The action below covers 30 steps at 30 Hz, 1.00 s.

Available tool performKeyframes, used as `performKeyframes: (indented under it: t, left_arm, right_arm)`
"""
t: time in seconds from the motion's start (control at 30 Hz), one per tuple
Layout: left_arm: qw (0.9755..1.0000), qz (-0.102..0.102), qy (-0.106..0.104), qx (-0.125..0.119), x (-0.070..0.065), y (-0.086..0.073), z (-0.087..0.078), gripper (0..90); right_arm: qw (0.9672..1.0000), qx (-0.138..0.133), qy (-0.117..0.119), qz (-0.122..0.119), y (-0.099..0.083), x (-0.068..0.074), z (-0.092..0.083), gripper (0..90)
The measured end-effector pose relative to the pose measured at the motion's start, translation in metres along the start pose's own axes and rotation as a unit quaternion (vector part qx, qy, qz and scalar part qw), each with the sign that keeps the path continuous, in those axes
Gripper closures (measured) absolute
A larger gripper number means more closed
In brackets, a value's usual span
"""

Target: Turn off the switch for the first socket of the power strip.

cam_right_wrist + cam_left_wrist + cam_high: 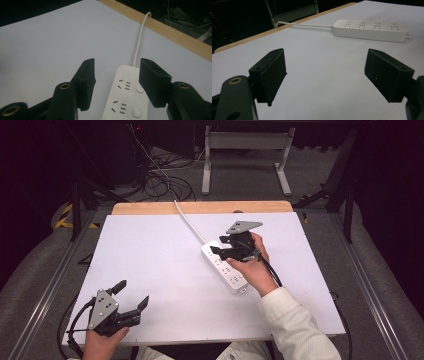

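Overhead, right gripper (218,245) agape above power strip (225,267); closer, sockets (124,85).

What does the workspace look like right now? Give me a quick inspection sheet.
Surface: white table top with a wooden far edge.
Job's things: white power strip lying flat, sockets up, nothing plugged in.
Clutter: nothing seen.
Grippers: right gripper above the strip's cord end, jaws open, astride it, not pressing; left gripper at the near left corner, jaws wide open, nothing between them.
Cables: strip's white cord runs off the far edge.
Surroundings: dark cables on the floor, white table frame.
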<state>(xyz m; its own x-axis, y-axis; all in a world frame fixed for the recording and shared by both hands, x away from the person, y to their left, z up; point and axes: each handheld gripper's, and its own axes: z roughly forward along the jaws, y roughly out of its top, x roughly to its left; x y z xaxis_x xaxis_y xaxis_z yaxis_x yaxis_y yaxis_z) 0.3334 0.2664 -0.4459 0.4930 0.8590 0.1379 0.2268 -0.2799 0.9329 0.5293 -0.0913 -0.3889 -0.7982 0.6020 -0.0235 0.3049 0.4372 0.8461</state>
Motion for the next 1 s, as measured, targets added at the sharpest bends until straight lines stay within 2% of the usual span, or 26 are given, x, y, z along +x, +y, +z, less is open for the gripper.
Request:
performKeyframes:
  t: [0.13,0.3,0.5,0.53,0.6,0.67,0.87,1.0]
  left_arm:
    - [1.0000,-0.003,-0.001,0.000,0.000,0.000,0.000,18.1]
    - [1.0000,-0.002,-0.001,0.000,0.000,0.000,0.000,18.0]
    - [1.0000,-0.004,-0.005,-0.004,0.000,0.000,0.000,17.7]
    - [1.0000,-0.005,-0.005,-0.005,-0.001,0.000,0.000,17.5]
    - [0.9999,-0.006,-0.005,-0.007,-0.001,0.000,-0.001,17.4]
    - [1.0000,-0.005,-0.005,-0.006,0.000,0.000,-0.001,17.4]
    - [1.0000,-0.003,-0.005,-0.006,-0.001,0.000,-0.001,17.4]
    - [0.9999,0.000,-0.008,-0.006,-0.002,0.001,-0.001,17.3]
  right_arm:
    - [0.9999,-0.013,0.001,0.006,-0.003,0.002,-0.015,37.0]
    - [0.9995,-0.026,0.009,0.018,-0.011,0.004,-0.033,32.4]
    - [0.9992,-0.034,0.016,0.017,-0.022,0.007,-0.056,28.4]
    - [0.9991,-0.034,0.019,0.015,-0.024,0.008,-0.060,26.8]
    - [0.9994,-0.026,0.022,-0.007,-0.030,0.010,-0.066,25.9]
    - [0.9993,-0.025,0.024,-0.013,-0.035,0.012,-0.073,25.6]
    - [0.9987,-0.036,0.036,0.002,-0.055,0.012,-0.091,23.1]
    - [0.9987,-0.032,0.039,0.008,-0.072,0.013,-0.100,22.1]
